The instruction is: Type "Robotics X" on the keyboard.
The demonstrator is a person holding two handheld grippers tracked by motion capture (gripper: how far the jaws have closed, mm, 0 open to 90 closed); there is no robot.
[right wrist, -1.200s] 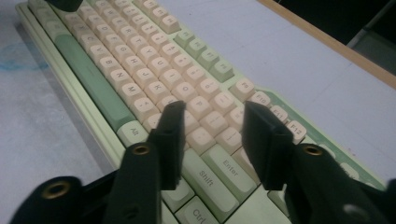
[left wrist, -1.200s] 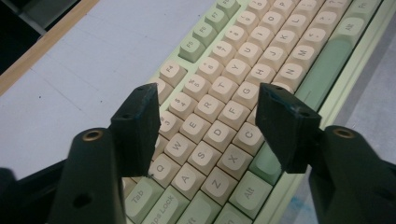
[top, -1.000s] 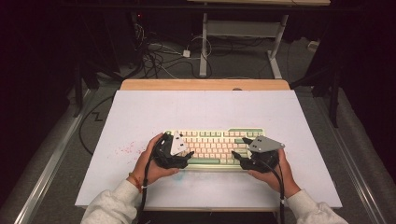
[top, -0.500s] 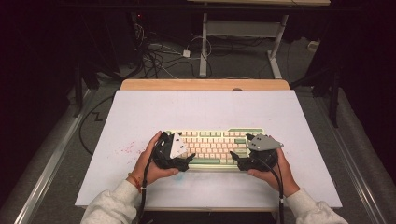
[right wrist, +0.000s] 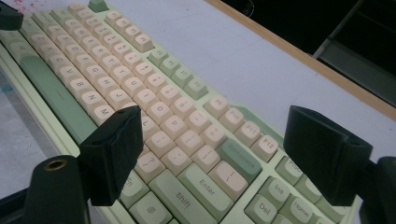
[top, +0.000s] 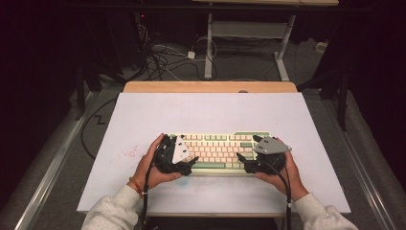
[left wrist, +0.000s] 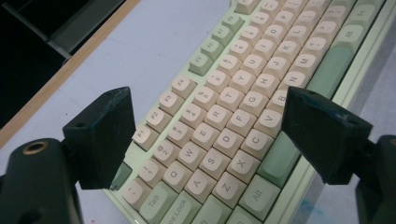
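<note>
A: Where is the pale green plastic keyboard with cream keycaps (top: 218, 152)?

B: Flat on the white table top (top: 206, 112), toward the person's edge, long side running 9 to 3 o'clock.

A: Left gripper (top: 190, 161)?

B: At the keyboard's 9 o'clock end. Its jaws have just been opening and stand wide apart above the keys, pressing nothing.

A: Right gripper (top: 241, 160)?

B: At the 3 o'clock end. Same: jaws just opened, well apart over the keys, gripping nothing.

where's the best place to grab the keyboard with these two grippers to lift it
Probably by its two short ends, one gripper from each side. The keyboard lies flat and long across the white table, so end grips should keep it level. The left gripper and right gripper already stand open over those ends, jaws spanning the thin case front to back.
</note>
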